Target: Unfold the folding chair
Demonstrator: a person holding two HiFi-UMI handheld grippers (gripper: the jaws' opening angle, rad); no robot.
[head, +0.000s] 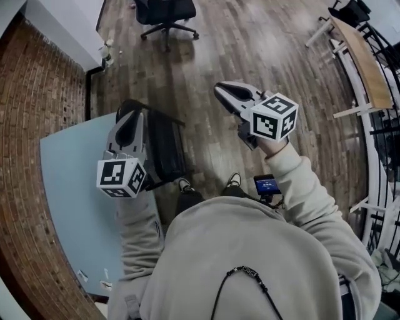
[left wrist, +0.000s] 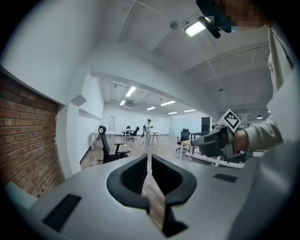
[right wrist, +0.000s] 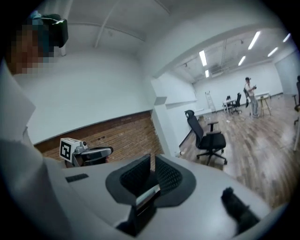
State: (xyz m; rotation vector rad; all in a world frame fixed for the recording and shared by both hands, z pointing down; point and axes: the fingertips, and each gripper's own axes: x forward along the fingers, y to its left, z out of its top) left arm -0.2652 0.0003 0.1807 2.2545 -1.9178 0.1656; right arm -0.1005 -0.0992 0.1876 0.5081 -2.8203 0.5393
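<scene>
The black folding chair (head: 165,147) stands folded on the wood floor, against the edge of a light-blue table (head: 69,187). In the head view my left gripper (head: 129,120) hovers over the chair's left side, pointing away from me, its jaws shut and empty. My right gripper (head: 220,89) is held up to the right of the chair and apart from it, also shut with nothing in it. In the left gripper view the closed jaws (left wrist: 149,158) face the open room, with the right gripper (left wrist: 213,140) beside them. The right gripper view shows its closed jaws (right wrist: 153,161) and the left gripper (right wrist: 89,152).
A brick wall (head: 31,94) runs along the left. A black office chair (head: 164,12) stands on the floor farther ahead. A long wooden desk (head: 362,59) lines the right side. A person (left wrist: 148,131) stands far off in the room.
</scene>
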